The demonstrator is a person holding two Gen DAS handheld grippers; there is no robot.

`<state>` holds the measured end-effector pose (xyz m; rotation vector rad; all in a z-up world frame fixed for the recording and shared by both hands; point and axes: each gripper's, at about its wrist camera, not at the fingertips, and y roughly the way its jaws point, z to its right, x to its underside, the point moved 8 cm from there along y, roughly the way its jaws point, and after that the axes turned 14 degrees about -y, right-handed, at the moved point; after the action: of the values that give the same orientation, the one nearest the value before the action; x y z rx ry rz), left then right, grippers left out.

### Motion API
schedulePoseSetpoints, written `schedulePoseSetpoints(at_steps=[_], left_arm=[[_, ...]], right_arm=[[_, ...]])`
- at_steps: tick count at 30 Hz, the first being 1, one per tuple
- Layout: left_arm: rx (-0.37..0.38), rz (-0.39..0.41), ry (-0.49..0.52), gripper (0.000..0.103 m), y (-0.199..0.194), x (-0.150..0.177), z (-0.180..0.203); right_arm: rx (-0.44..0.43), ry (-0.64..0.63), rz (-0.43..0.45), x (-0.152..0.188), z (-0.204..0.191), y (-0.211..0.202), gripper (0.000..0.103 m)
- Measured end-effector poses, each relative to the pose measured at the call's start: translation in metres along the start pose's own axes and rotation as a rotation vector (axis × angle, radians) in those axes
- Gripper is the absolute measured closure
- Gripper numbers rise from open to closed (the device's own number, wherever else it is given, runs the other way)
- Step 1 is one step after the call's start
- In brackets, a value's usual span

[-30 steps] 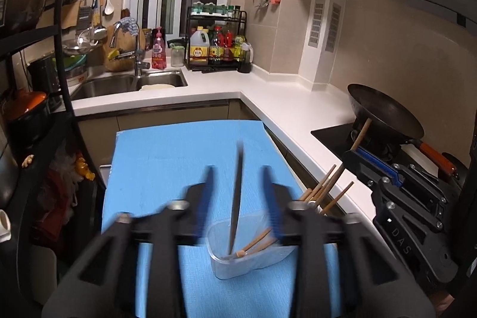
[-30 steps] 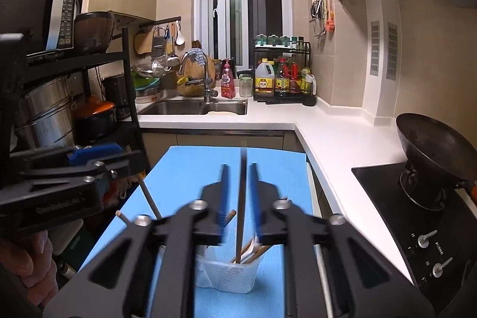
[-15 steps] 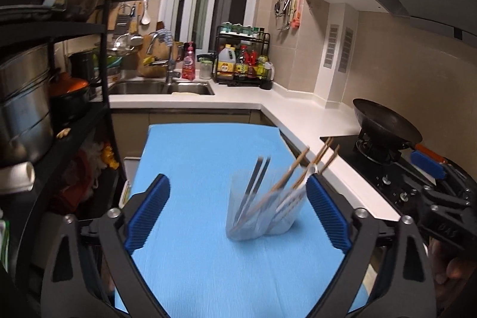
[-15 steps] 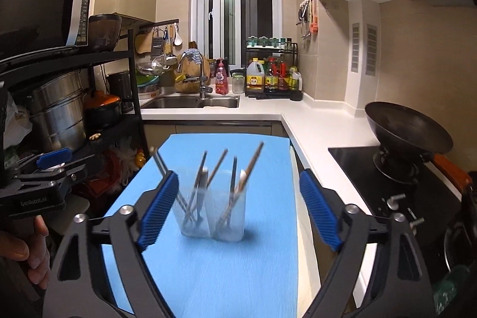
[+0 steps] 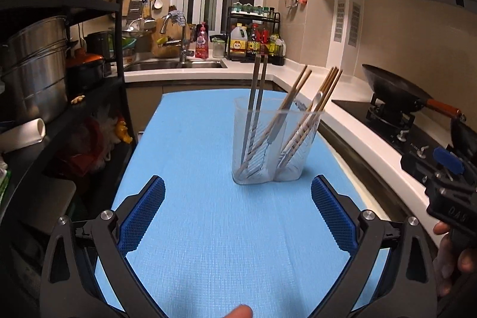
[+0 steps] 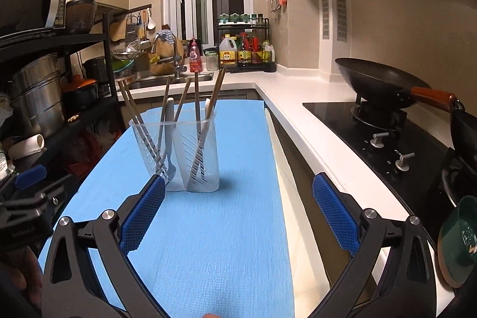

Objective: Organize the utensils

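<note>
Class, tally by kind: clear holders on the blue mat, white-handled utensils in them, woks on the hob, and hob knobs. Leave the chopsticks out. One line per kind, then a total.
Clear holder: 1
White-handled utensils: 2
Wok: 1
Hob knobs: 2
Total: 6

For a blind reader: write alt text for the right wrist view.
A clear plastic utensil holder stands upright on a blue mat, with chopsticks and other utensils leaning in its two compartments. The right gripper hangs open and empty in front of it. A black wok sits on the stove to the right.
</note>
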<state>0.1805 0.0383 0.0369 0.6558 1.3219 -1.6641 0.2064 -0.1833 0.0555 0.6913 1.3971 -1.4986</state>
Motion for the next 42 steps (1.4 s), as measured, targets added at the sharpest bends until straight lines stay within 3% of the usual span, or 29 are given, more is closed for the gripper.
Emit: schedulePoseSetpoints(at_steps=[7, 15, 42], left_arm=[[0.0, -0.054, 0.007, 0.008, 0.022, 0.018, -0.001], [-0.023, -0.079, -0.025, 0.008, 0.033, 0.021, -0.009], [-0.007, -0.03, 0.005, 0.008, 0.024, 0.017, -0.001]], right_arm=[[0.048, -0.065, -0.015, 0.007, -0.011, 0.007, 0.005], [0.036, -0.057, -0.044, 0.011, -0.014, 0.016, 0.005], [0.057, -0.057, -0.027, 0.013, -0.014, 0.013, 0.005]])
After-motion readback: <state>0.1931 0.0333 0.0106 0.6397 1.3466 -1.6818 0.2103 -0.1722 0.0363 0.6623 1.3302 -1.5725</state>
